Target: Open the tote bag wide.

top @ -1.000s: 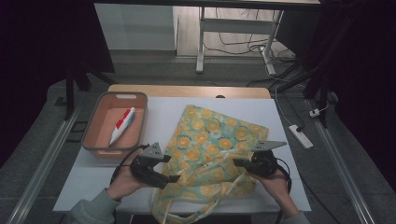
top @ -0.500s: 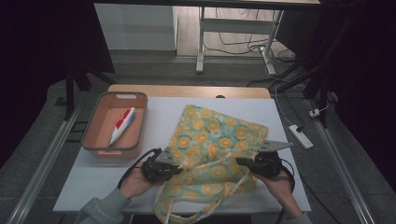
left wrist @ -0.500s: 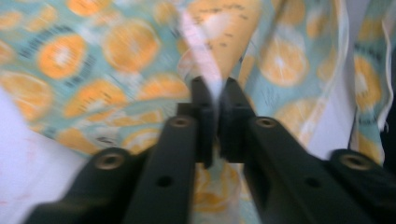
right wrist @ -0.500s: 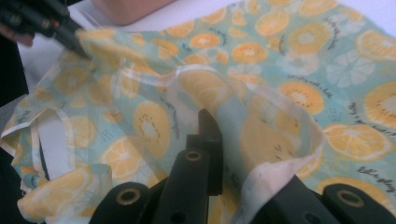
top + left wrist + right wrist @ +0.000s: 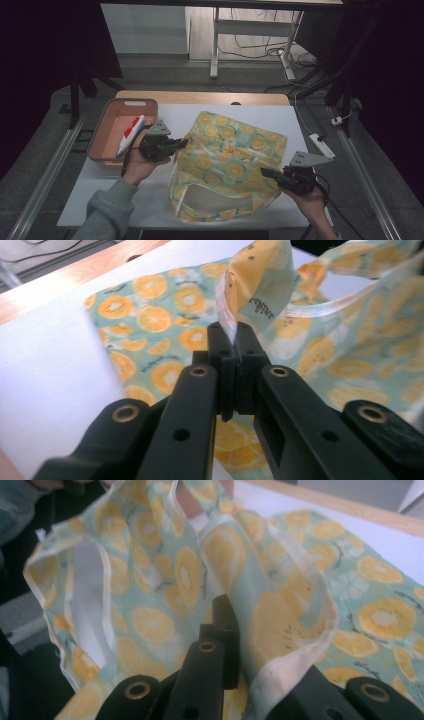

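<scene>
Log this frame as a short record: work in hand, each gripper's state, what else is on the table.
work: opening the bag by pulling its mouth apart
bag: orange-slice print, lying on the white table, mouth toward the person and gaping
left gripper: shut on the bag's rim, jaws just closed, edge lifted
right gripper: shut on the bag's other edge, fabric draped over its jaws
bin: left of the bag, holds a red-and-white tube

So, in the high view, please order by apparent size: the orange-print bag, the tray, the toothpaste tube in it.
1. orange-print bag, the largest, spread over the table's middle.
2. tray, clearly smaller.
3. toothpaste tube, smallest, lying inside the tray.
All lie at similar depth, so the order looks safe.
</scene>
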### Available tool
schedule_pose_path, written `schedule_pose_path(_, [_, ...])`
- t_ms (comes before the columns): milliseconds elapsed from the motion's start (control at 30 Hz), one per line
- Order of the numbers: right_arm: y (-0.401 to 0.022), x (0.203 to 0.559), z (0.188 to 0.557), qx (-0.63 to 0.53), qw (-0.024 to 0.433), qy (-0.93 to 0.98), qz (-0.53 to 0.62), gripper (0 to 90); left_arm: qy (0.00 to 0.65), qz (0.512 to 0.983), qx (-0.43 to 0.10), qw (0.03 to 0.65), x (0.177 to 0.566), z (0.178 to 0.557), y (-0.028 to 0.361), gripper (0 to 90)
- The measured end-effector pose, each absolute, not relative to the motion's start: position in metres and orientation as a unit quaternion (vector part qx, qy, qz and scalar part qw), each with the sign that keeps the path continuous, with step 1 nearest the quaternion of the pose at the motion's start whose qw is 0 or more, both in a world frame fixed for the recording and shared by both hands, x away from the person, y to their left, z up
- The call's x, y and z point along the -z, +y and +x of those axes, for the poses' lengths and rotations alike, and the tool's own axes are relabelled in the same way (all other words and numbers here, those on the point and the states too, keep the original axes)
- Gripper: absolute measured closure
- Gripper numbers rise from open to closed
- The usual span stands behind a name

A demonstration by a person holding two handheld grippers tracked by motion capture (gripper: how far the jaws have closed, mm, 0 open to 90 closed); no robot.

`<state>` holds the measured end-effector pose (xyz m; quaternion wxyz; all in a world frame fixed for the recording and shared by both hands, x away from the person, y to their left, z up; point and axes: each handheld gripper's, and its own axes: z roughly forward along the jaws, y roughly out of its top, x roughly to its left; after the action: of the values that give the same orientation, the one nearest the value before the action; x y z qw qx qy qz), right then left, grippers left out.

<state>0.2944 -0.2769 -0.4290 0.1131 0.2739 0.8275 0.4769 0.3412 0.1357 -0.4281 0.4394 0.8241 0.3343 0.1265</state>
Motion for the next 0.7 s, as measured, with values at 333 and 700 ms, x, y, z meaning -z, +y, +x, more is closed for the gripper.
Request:
schedule_pose_path(333, [-0.285, 0.476, 0.323, -0.419, 0.101, 0.839, 0.332, 74.0, 0.349, 0.846, -0.105, 0.389, 0.457, 0.369, 0.115, 88.1])
schedule_pose_path(700, [-0.283, 0.406, 0.290, -0.465, 0.178, 0.812, 0.303, 41.3, 0.338, 0.845, -0.095, 0.404, 0.457, 0.359, 0.116, 87.7])
